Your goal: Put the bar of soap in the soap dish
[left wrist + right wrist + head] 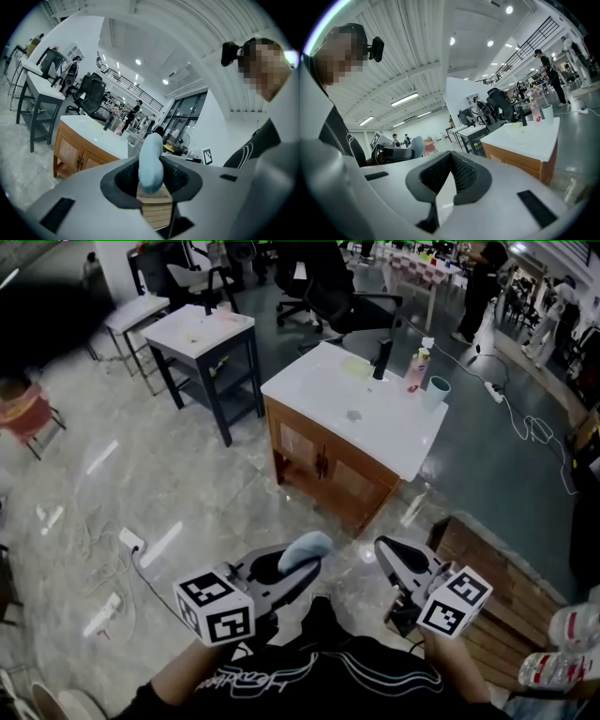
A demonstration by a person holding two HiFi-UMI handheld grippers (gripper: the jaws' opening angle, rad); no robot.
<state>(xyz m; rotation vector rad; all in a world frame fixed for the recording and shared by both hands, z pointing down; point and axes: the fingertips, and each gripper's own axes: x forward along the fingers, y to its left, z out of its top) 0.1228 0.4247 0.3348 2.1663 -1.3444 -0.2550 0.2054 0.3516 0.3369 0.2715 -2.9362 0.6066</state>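
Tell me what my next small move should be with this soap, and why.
Probably carry the left gripper forward toward the white vanity top. Its jaws are clamped on the bar of soap, yet the vanity stands well ahead across the floor. A yellowish item beside the faucet may be the soap dish, but it is too small to tell.

Left tongs (300, 565) clamp the soap bar (307, 548); right tongs (386, 552) pressed together, empty, both roughly level, side by side.
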